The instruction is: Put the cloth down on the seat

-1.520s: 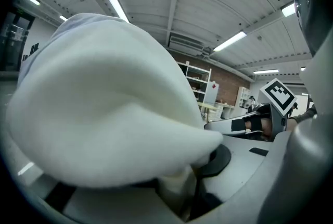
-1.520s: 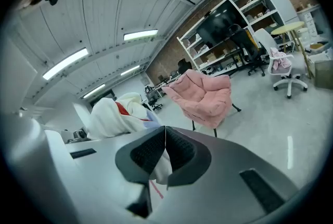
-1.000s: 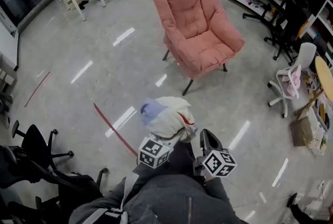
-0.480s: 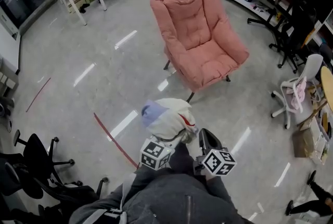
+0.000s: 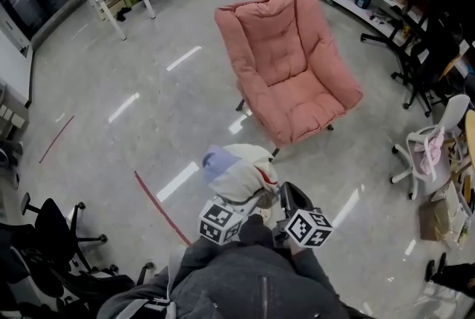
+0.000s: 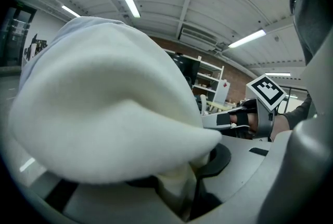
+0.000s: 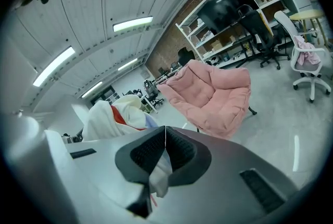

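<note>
White and bundled, the cloth (image 5: 239,170) is held above the floor (image 5: 133,125) by the left gripper (image 6: 191,186), jaws clamped on its folds. Just beside it, the right gripper (image 7: 164,154) has its jaws closed on a corner. The pink armchair (image 5: 293,65) stands well apart beyond.

The floor (image 5: 194,111) lies bare from you up to the pink chair (image 5: 276,34), and its seat (image 5: 308,99) is open. Black office chairs (image 5: 50,218) crowd your left. A white chair (image 5: 423,154) stands on your right.
</note>
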Demonstrator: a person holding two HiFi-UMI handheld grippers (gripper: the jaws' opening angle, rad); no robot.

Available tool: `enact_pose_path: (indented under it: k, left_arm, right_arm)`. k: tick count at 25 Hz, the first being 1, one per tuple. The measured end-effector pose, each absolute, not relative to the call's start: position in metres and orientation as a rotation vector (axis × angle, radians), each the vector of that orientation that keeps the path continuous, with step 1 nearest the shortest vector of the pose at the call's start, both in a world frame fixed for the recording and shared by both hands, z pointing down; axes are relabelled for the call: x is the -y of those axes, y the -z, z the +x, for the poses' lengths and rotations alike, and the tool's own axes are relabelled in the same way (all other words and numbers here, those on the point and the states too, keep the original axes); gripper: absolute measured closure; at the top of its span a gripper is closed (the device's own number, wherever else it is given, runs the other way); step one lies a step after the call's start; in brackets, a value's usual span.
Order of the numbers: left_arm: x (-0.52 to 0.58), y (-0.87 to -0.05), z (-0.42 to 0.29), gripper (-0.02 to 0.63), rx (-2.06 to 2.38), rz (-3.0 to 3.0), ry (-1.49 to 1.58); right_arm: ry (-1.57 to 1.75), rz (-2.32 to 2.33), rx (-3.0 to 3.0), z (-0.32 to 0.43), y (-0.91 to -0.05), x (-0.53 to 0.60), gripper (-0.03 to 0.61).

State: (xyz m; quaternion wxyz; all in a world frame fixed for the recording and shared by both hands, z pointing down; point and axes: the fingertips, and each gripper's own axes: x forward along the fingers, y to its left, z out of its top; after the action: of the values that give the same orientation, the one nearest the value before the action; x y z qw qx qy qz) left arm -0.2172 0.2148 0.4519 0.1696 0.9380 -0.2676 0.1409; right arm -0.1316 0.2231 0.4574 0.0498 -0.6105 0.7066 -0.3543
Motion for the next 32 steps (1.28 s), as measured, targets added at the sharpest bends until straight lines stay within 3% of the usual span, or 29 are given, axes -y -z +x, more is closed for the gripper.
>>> enact_pose_path:
  k: [10, 32]
  left_arm:
    - [-0.154, -0.465, -0.186, 0.446, 0.702, 2.64, -0.37]
    - [-0.139, -0.472, -0.156, 0.446, 0.631, 2.595, -0.383]
  right_arm:
    - [1.058, -1.905, -2.143, -0.102, -0.464, -0.158, 0.567]
    - [1.06, -2.011, -2.035, -0.058, -0.47, -0.156, 0.566]
